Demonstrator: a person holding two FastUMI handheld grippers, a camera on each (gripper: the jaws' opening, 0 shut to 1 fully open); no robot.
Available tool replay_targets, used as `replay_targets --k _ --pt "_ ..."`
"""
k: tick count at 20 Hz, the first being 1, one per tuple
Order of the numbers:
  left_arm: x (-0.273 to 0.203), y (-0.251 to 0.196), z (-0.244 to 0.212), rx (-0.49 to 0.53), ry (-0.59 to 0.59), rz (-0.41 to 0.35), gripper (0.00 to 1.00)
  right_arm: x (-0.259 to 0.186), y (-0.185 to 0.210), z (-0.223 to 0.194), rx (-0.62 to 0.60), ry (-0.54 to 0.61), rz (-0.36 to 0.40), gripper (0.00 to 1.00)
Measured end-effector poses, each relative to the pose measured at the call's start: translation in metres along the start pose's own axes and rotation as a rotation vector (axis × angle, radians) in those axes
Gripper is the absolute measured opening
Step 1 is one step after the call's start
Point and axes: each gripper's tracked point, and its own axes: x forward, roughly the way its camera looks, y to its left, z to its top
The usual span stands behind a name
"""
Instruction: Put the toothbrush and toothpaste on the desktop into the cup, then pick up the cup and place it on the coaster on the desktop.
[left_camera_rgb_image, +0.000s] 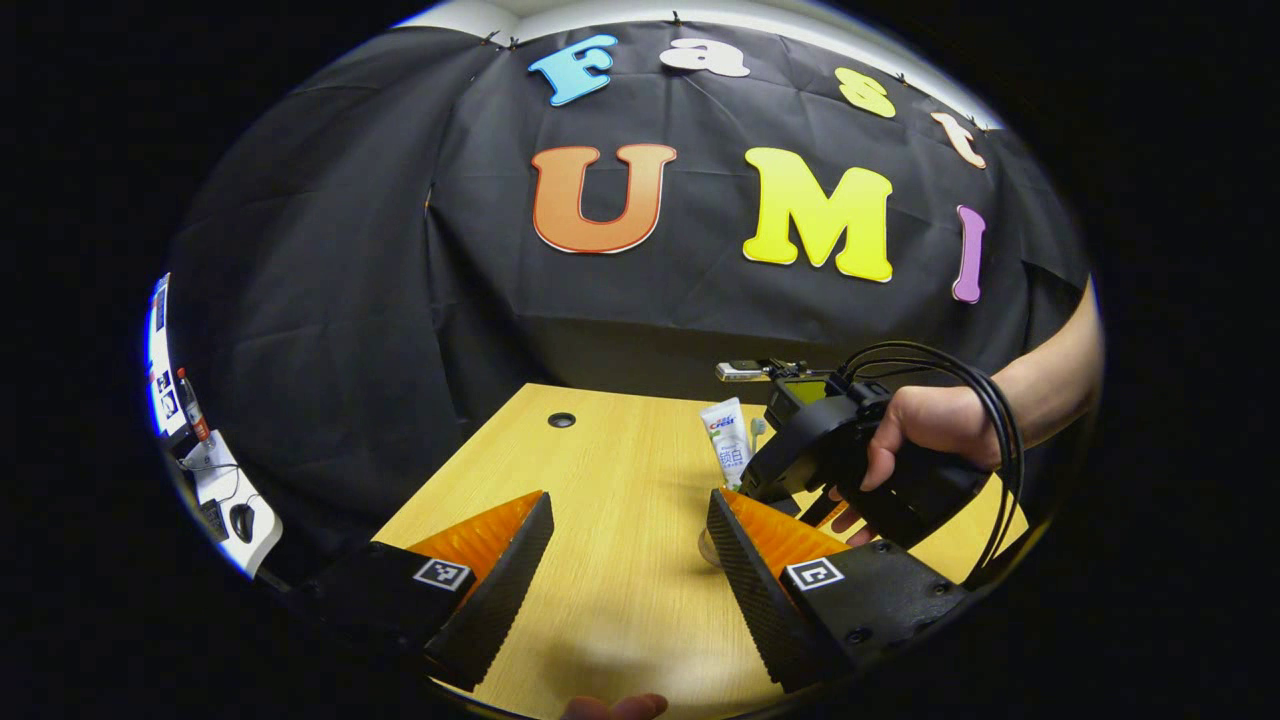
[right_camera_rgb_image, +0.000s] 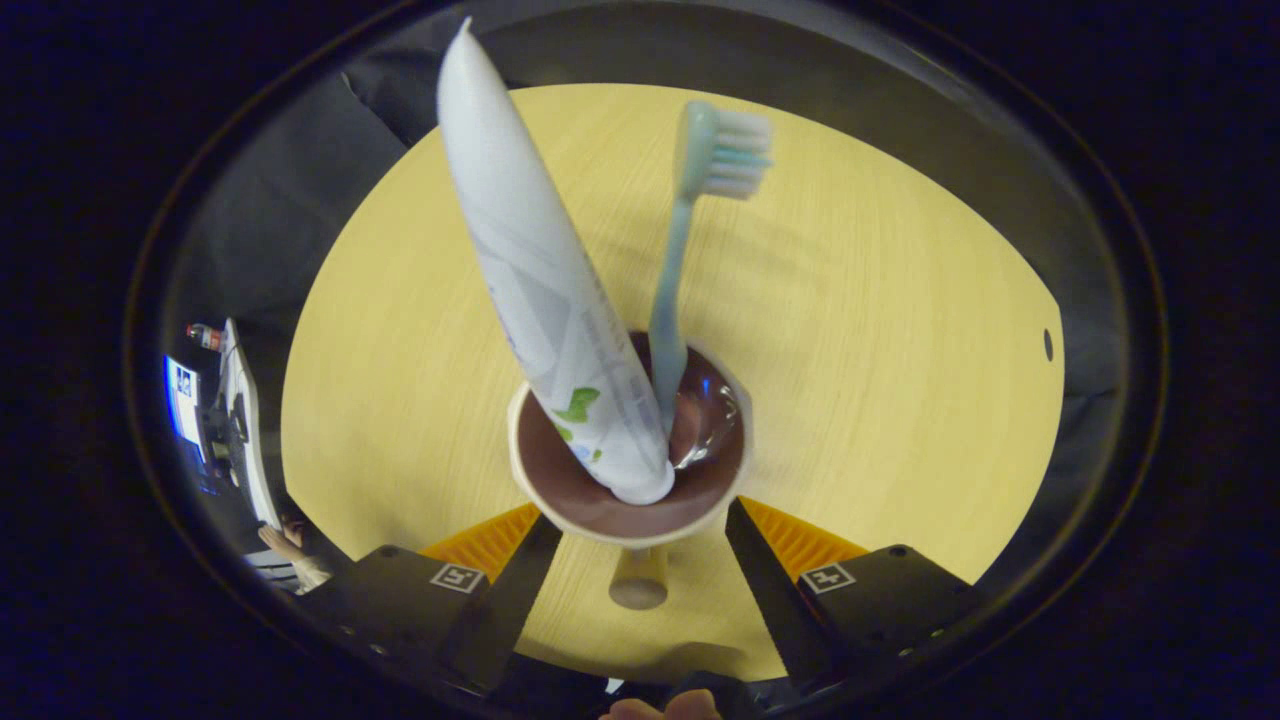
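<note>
We are straddling the cup (right_camera_rgb_image: 628, 470) with our right gripper (right_camera_rgb_image: 635, 560) spread — toothpaste (right_camera_rgb_image: 545, 290) and toothbrush (right_camera_rgb_image: 680, 270) standing inside — to grip it, left gripper (left_camera_rgb_image: 630, 560) idling spread beside it.

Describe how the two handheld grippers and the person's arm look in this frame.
Each gripper has two wedge-shaped fingers with ribbed faces, on black blocks bearing square black-and-white tags: the left gripper and the right gripper. In the left gripper view the other gripper is a black body with a camera on top and looped black cables. The hand holding it shows a bare forearm, no sleeve.
</note>
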Motion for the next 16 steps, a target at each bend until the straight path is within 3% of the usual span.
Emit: replay_targets --k 5,9,16 --pt "0.005 -0.026 0.021 0.021 -0.022 -0.051 0.99 -0.064 -0.018 -0.012 0.09 -0.126 0.093 0.96" --pt "0.009 -0.058 0.05 0.047 -0.055 -0.104 0.98 -0.135 -0.06 -0.033 0.208 -0.283 0.137 0.97" --pt "0.01 -0.126 0.108 0.114 -0.14 -0.195 0.98 -0.259 -0.173 -0.051 0.269 -0.777 -0.084 0.98"
